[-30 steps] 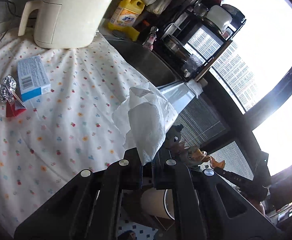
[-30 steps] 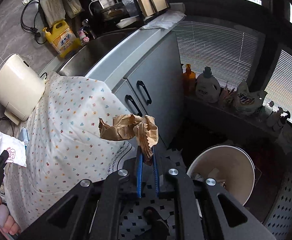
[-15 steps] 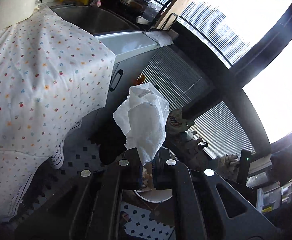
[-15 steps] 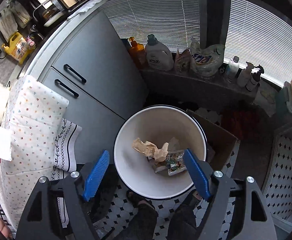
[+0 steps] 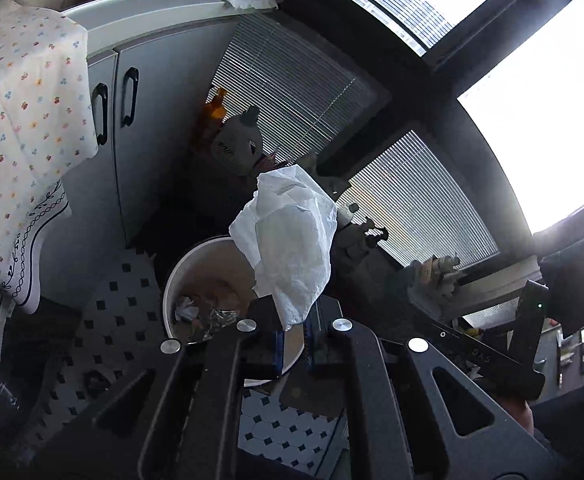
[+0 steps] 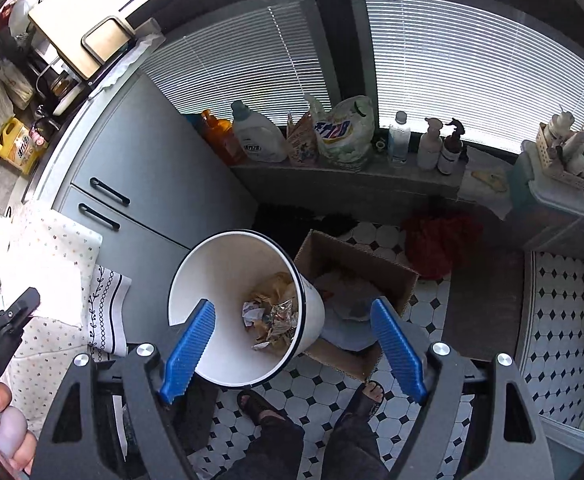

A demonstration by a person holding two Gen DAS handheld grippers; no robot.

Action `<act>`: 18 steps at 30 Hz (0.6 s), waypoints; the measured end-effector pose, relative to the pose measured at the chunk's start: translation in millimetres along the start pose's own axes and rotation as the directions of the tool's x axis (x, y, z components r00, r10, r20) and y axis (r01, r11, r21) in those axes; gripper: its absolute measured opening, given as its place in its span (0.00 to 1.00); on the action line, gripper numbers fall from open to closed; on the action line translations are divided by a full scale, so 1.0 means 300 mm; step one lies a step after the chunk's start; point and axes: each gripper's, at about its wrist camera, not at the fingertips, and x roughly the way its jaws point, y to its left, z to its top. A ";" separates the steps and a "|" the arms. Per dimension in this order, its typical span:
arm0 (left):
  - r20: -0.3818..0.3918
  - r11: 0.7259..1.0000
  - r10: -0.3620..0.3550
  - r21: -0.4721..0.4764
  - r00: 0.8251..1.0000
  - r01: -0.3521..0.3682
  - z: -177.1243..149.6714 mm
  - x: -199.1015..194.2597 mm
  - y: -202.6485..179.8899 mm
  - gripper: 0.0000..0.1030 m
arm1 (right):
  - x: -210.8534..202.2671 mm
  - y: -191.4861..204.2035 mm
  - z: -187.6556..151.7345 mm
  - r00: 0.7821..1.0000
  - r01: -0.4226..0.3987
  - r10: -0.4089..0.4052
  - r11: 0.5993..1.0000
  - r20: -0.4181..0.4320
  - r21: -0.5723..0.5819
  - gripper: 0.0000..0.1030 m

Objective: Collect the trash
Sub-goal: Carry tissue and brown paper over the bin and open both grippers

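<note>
My left gripper [image 5: 292, 322] is shut on a crumpled white tissue [image 5: 292, 236] and holds it above the near rim of a white trash bin [image 5: 175, 276] on the tiled floor. The right wrist view looks down into the same bin [image 6: 227, 256], which holds crumpled brown paper [image 6: 275, 284], foil and other scraps. My right gripper [image 6: 292, 340] is wide open and empty above the bin, its blue pads [image 6: 189, 350] spread to either side.
A brown cardboard box [image 6: 356, 264] stands right of the bin. Grey cabinet doors [image 6: 147, 184] and the flowered tablecloth [image 6: 51, 248] are to the left. Detergent bottles [image 6: 259, 136] line the ledge under the blinds. The person's sandalled feet [image 6: 259, 404] stand below the bin.
My right gripper let go of the brown paper, which now lies in the bin. My left gripper carried the tissue from over the table to above the bin.
</note>
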 end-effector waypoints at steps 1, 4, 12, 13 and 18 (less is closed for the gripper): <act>-0.009 1.000 -0.001 0.003 1.000 0.001 -0.004 0.023 -0.013 0.08 | -0.014 -0.015 -0.001 1.000 0.002 -0.002 1.000 0.006 0.002 0.77; -0.037 1.000 -0.010 0.008 0.999 0.011 -0.018 0.096 -0.035 0.08 | -0.053 -0.049 -0.002 1.000 0.007 -0.007 1.000 0.020 0.008 0.77; -0.130 0.999 -0.030 -0.014 0.991 0.028 -0.060 0.225 -0.014 0.43 | -0.107 -0.076 -0.025 0.999 0.029 -0.029 1.000 0.031 0.012 0.77; -0.119 0.999 -0.040 -0.024 0.992 0.037 -0.063 0.216 -0.005 0.50 | -0.107 -0.069 -0.028 0.999 0.028 -0.028 1.000 0.029 0.012 0.77; -0.098 0.995 -0.090 -0.051 0.991 0.085 -0.061 0.162 0.035 0.64 | -0.090 -0.003 -0.032 1.000 0.005 -0.005 1.000 0.022 -0.010 0.77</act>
